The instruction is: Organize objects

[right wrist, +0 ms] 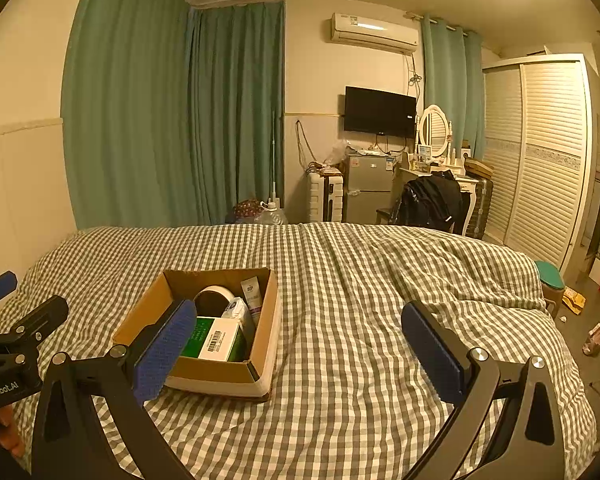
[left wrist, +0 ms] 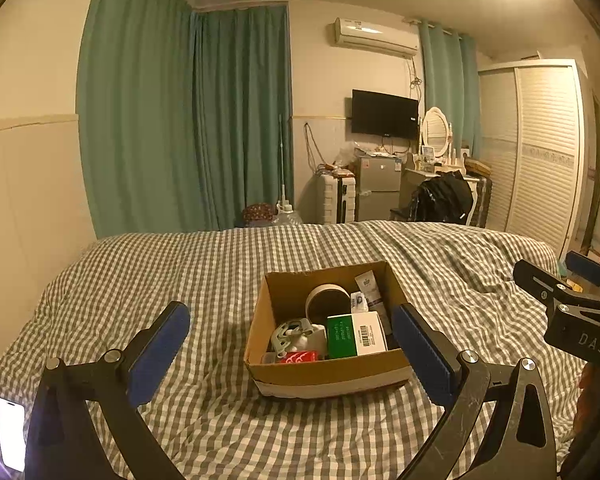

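Left gripper (left wrist: 290,344) and right gripper (right wrist: 300,344) are held above a checked quilt (right wrist: 340,280), each with blue-padded jaws spread wide and nothing between them. A lit phone (left wrist: 11,432) is seen at the lower left of the left view. Near the grippers, on the quilt, an open cardboard box (left wrist: 324,372) is placed; it is brown, with a pale band along its base. Inside are shown a green-and-white carton (left wrist: 354,334) with a barcode, a red packet (left wrist: 300,357), a grey-green item (left wrist: 290,332), a round tin (left wrist: 327,300) and a white tube (left wrist: 370,286). Beyond the bed, green curtains (right wrist: 172,112), a television (right wrist: 380,111) and a louvred wardrobe (right wrist: 548,152) are visible.
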